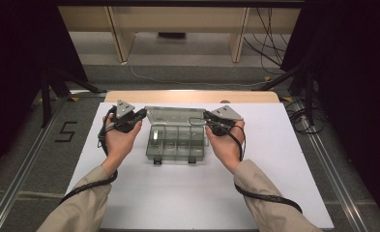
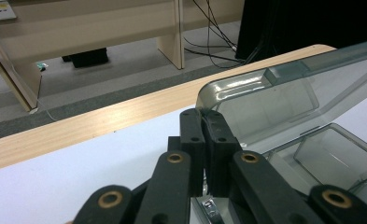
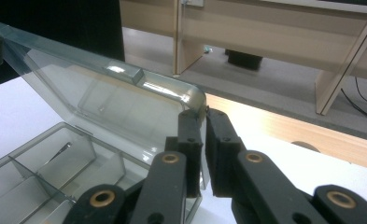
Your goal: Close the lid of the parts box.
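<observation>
Pinching clear smoky plastic lid (image 1: pixel 170 115) corners, black ribbed tongs (image 2: pixel 203 114) (image 3: pixel 204 112).

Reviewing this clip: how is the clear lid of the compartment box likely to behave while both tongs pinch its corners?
The lid looks like thin, glossy clear plastic, so it is probably light, stiff and somewhat slippery. The left tongs and right tongs each pinch only a corner edge, so it may slip out. Hinged to the box, it would likely swing rather than lift.

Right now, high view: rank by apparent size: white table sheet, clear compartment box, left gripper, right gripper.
1. white table sheet
2. clear compartment box, lid raised
3. left gripper and right gripper: look alike, so no ranking; each is shut on a lid corner.
</observation>
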Action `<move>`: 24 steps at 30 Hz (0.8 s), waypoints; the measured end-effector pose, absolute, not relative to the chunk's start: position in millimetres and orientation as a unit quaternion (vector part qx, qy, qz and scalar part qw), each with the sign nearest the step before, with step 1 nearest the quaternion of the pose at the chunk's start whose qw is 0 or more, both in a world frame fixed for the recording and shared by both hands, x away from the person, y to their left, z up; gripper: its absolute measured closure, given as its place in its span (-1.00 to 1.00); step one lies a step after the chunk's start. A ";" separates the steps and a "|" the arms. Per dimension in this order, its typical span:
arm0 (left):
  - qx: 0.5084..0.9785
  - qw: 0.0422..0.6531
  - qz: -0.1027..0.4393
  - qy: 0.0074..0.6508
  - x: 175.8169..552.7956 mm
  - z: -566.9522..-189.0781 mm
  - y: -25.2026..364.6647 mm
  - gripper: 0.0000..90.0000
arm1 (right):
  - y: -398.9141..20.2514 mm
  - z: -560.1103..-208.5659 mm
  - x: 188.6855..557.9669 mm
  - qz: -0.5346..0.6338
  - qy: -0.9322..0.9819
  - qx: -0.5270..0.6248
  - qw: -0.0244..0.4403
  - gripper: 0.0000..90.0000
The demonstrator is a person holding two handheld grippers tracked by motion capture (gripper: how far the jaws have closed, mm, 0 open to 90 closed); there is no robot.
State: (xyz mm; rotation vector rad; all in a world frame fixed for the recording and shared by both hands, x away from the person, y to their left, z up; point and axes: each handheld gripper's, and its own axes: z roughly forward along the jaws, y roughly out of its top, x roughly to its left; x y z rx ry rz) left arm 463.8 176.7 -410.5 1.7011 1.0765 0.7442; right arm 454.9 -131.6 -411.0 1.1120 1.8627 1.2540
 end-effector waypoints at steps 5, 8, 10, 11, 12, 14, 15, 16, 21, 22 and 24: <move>0.699 0.476 0.304 0.439 462.8 -410.6 177.1 0.94 | -132.0 -411.7 453.9 0.475 0.704 0.419 0.321 0.90; 0.697 0.478 0.304 0.438 462.3 -411.2 176.7 0.94 | -132.8 -412.0 454.0 0.475 0.706 0.413 0.325 0.90; 0.698 0.478 0.305 0.437 461.1 -411.7 177.0 0.94 | -132.3 -412.3 452.5 0.475 0.707 0.415 0.320 0.90; 0.699 0.477 0.305 0.437 460.6 -411.8 177.3 0.94 | -132.3 -412.3 452.1 0.475 0.707 0.415 0.319 0.90; 0.700 0.476 0.305 0.436 460.1 -412.0 177.4 0.94 | -132.3 -412.4 451.9 0.475 0.708 0.415 0.318 0.90; 0.699 0.477 0.306 0.436 459.2 -412.5 177.3 0.94 | -132.1 -412.5 450.7 0.471 0.709 0.418 0.318 0.90; 0.700 0.476 0.307 0.435 458.9 -412.7 177.4 0.94 | -132.1 -412.7 450.7 0.473 0.709 0.417 0.317 0.90; 0.701 0.476 0.307 0.434 458.6 -412.8 177.6 0.94 | -132.9 -412.9 451.2 0.474 0.707 0.411 0.326 0.90; 0.702 0.475 0.310 0.430 457.1 -413.5 177.4 0.94 | -132.7 -413.3 449.0 0.474 0.708 0.414 0.319 0.89; 0.702 0.475 0.310 0.431 456.6 -413.8 177.4 0.94 | -132.8 -413.8 448.8 0.475 0.708 0.412 0.322 0.89; 0.704 0.474 0.312 0.428 455.6 -414.3 177.9 0.94 | -132.5 -414.3 447.6 0.476 0.708 0.414 0.318 0.89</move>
